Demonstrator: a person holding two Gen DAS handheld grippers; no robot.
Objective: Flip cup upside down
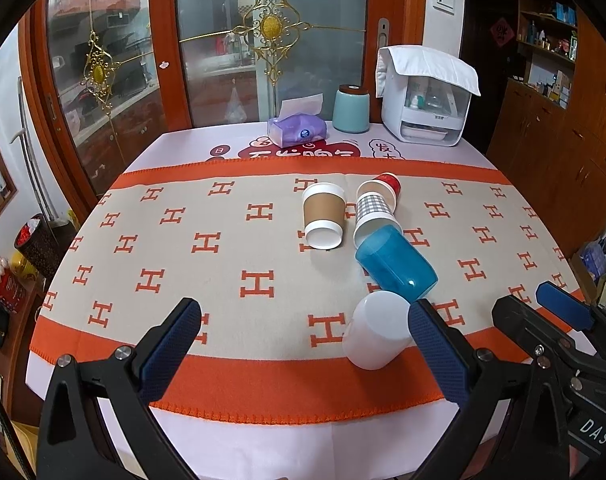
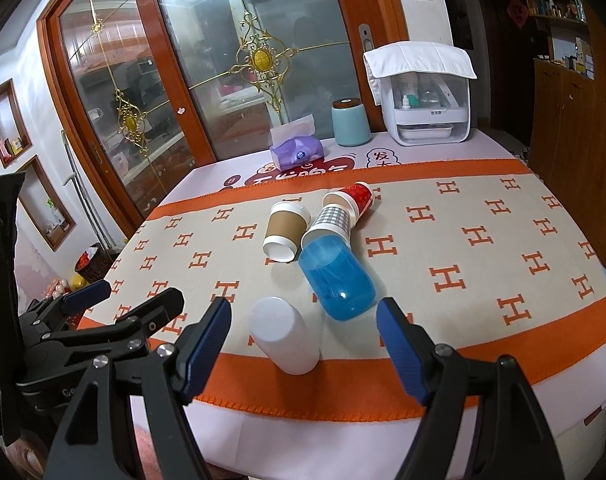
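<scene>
Both claws spread wide, nothing held. The frosted white plastic cup (image 2: 283, 336) lies on its side near the table (image 2: 503, 144) front edge, just ahead of the right claw (image 2: 304, 354). Best pinch mid-body, then rotate mouth-down. The left claw (image 1: 305, 344) camera shows it touching the translucent blue plastic cup (image 1: 395, 262).

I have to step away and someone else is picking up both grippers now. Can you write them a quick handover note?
Left gripper: open, empty, held above the near table edge.
Right gripper: open, empty, beside it.
Five cups lie on their sides on the H-pattern cloth: white cup nearest, then blue cup, checked cup, red cup, brown-sleeved cup.
Done: no cup stands upside down.
Left: all the flipping; the white cup lies closest to the right gripper's fingers.
</scene>
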